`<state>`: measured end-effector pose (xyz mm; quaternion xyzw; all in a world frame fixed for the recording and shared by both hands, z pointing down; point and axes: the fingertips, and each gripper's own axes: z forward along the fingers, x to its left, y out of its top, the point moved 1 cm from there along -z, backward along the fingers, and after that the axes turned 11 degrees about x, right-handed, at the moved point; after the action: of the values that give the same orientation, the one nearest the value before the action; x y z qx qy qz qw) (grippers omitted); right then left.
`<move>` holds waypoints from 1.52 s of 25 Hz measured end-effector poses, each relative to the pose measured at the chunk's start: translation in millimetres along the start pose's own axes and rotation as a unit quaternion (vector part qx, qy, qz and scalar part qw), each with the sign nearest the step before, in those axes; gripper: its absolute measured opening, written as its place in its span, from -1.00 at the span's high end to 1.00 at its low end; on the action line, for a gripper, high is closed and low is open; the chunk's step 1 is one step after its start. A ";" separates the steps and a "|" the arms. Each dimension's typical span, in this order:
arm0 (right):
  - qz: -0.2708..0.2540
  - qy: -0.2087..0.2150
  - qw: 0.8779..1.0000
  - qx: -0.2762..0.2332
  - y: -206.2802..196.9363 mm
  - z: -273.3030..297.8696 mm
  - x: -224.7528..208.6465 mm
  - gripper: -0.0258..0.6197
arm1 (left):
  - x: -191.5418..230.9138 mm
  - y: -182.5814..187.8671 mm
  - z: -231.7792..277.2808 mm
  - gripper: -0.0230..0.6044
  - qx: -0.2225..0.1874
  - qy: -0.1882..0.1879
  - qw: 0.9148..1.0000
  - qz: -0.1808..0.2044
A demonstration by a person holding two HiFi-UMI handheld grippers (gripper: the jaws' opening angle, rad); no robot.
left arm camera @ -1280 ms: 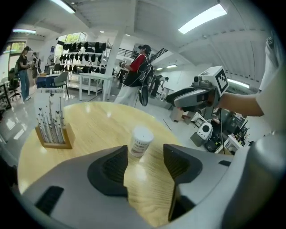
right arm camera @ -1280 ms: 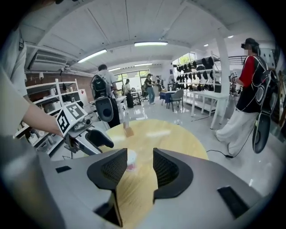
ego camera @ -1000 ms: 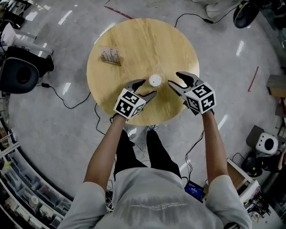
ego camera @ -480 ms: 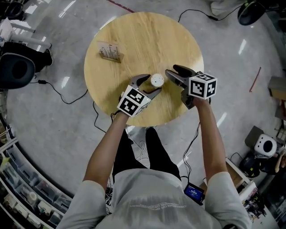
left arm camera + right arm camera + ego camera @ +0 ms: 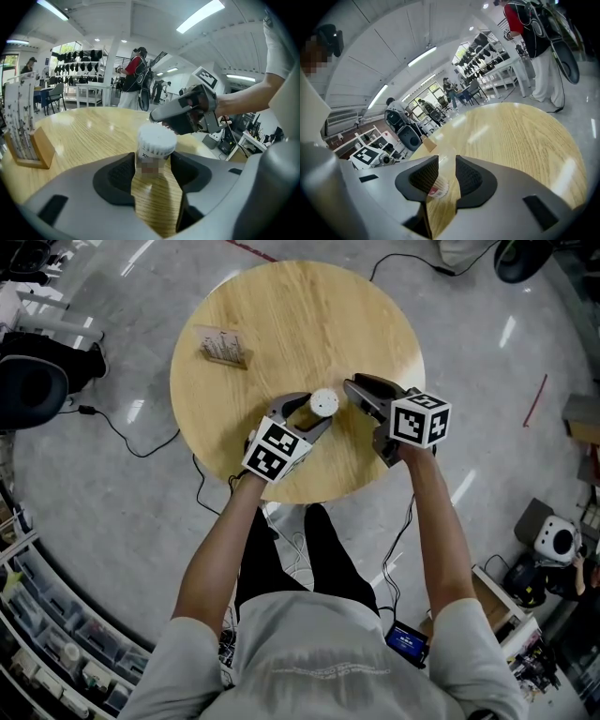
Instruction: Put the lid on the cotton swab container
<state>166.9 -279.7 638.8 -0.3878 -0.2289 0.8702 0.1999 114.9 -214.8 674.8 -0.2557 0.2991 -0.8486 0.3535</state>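
My left gripper (image 5: 152,159) has fingers just closing, grasping the container (image 5: 323,402). My right gripper (image 5: 446,161), fingers also closing, sits released beside it. The worktop (image 5: 300,315) edge is near the container on my side, with open room beyond.

upright swab container (image 5: 150,165), white lid (image 5: 157,140) on

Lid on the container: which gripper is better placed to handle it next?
Probably the right gripper: its jaws, just closing, frame the lid. The left gripper, also just closing, clasps the container body below it.
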 end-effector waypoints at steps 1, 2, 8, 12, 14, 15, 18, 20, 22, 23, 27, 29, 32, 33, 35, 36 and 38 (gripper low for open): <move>-0.001 0.000 1.000 -0.001 -0.2 -0.8 1.1 0.49 | 0.1 -0.6 -0.2 0.11 0.000 0.001 1.000 0.001; -0.002 0.001 1.000 -0.001 -0.2 -1.6 2.1 0.49 | 0.1 -0.8 -0.6 0.11 0.000 0.000 1.000 0.002; -0.006 0.013 0.999 -0.029 7.1 -11.2 10.7 0.49 | 1.4 -1.2 2.3 0.12 0.001 0.004 1.000 0.005; -0.013 0.025 0.999 -0.040 9.2 -18.8 20.3 0.49 | 0.5 -0.3 2.4 0.12 0.003 0.008 1.000 0.005; -0.020 0.038 0.998 -0.041 7.8 -21.7 29.0 0.49 | -0.7 0.3 1.6 0.12 0.005 0.009 1.000 0.004; -0.027 0.045 0.998 -0.040 6.0 -22.0 34.6 0.49 | -1.1 0.0 1.1 0.12 0.007 0.008 1.000 0.002; -0.057 0.048 0.997 -0.029 -1.1 -20.9 47.7 0.48 | -1.4 -0.9 -0.1 0.12 0.011 0.009 1.000 0.003; -0.068 0.044 0.996 -0.023 -3.1 -21.1 50.2 0.48 | -1.3 -0.7 -0.6 0.12 0.012 0.010 1.000 0.007; -0.079 0.044 0.996 -0.015 -4.1 -20.8 51.8 0.48 | -0.5 -0.4 0.4 0.12 0.008 0.010 1.000 0.011; -0.087 0.045 0.995 -0.011 -4.7 -20.3 53.0 0.47 | 0.2 -0.3 1.3 0.12 0.006 0.010 1.000 0.012; -0.133 0.051 0.990 0.011 -12.2 -19.3 64.4 0.44 | 1.1 -1.0 1.9 0.12 0.009 0.013 1.000 0.004; -0.161 0.049 0.985 0.032 -20.4 -17.1 71.3 0.44 | 0.7 -1.3 1.9 0.12 0.010 0.015 1.000 0.006; -0.179 0.053 0.981 0.051 -30.2 -12.2 77.1 0.44 | 0.5 -1.2 1.3 0.12 0.011 0.015 1.000 0.007; -0.178 0.052 0.981 0.051 -31.4 -11.1 77.3 0.44 | 0.8 -1.6 1.9 0.13 0.011 0.016 1.000 0.008; -0.172 0.049 0.983 0.044 -31.0 -10.6 76.5 0.45 | -0.4 -4.6 3.0 0.13 0.017 0.015 1.000 0.005; -0.169 0.047 0.984 0.040 -30.2 -10.9 76.5 0.45 | -2.1 -6.9 3.3 0.13 0.022 0.014 1.000 0.001; -0.167 0.044 0.984 0.038 -29.6 -11.0 77.8 0.45 | -4.8 -8.0 2.2 0.13 0.028 0.013 1.000 -0.002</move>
<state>132.1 -212.0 603.3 -0.3743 -0.2484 0.8148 0.3664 115.7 -207.3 680.7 -0.2355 0.2795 -0.8607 0.3546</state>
